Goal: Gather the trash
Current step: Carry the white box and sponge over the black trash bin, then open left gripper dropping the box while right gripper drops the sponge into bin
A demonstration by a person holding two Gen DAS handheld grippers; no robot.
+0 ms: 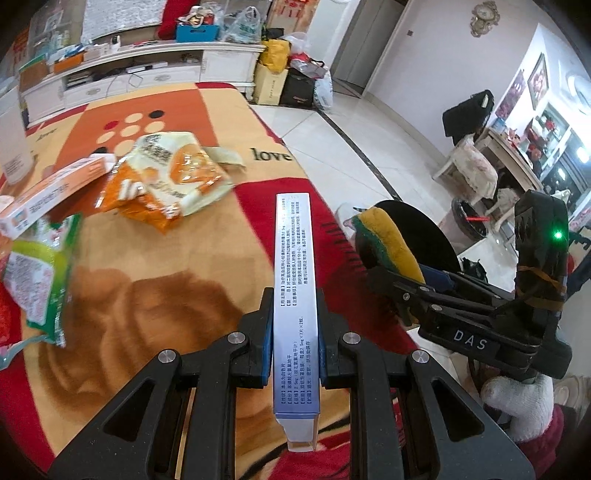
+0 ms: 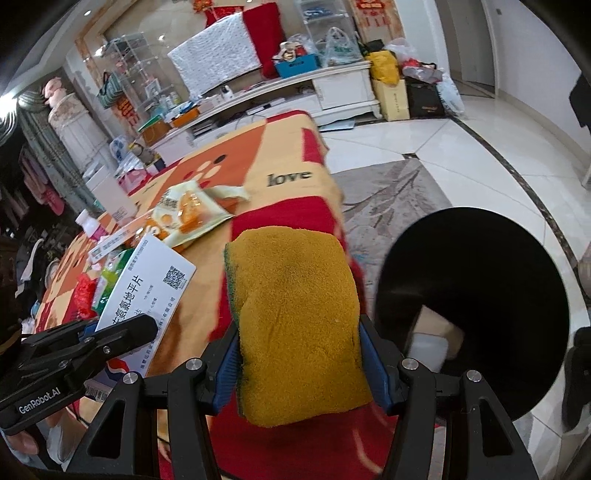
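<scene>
Left tongs [image 1: 293, 354] clamp box [image 1: 294, 280]; right tongs [image 2: 301, 363] sponge [image 2: 299, 325].

Glossy white tile floor [image 2: 424, 136] (dark border strip), long white TV cabinet [image 2: 332, 88], ornate wall clock [image 1: 484, 16].

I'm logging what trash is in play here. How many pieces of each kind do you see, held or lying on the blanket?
Medicine boxes: 2, white held, orange-and-white lying
Snack wrappers: 2, orange, green
Sponges: 1, yellow-green held
Total: 5
</scene>
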